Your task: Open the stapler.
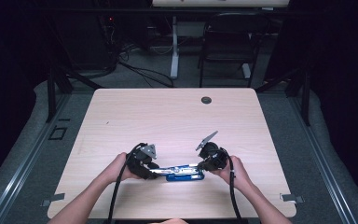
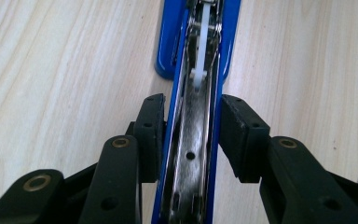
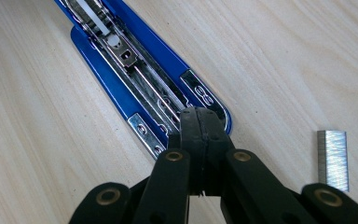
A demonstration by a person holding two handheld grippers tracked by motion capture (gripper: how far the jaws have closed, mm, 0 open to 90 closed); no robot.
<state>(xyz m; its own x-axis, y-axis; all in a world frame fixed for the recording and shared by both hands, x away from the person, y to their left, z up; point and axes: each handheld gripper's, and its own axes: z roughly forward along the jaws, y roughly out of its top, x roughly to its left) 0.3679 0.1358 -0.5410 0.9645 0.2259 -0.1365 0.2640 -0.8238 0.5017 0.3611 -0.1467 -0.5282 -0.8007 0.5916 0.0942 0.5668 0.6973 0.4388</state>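
- The blue plastic stapler with a bright metal staple channel (image 1: 182,172) lies opened out flat on the pale wood-grain table (image 1: 177,116), near the person's edge, between the two hands.
- The channel is exposed and looks empty. The short silver strip of staples (image 3: 333,159) rests on the table, apart from the stapler. Judged from this, the opening is done; loading the strip and closing the stapler remain.
- Left gripper (image 2: 191,135): the jaws stand either side of the upper arm of the stapler. One pad lies against the blue edge, the other shows a slight gap, so the hold looks loose rather than clamped.
- Right gripper (image 3: 200,128): the jaws are fully closed, pad against pad, with nothing between them. Their tips press down on the front end of the channel, near the base's rounded end.
- The staple strip lies to the side of the right gripper, not touched.
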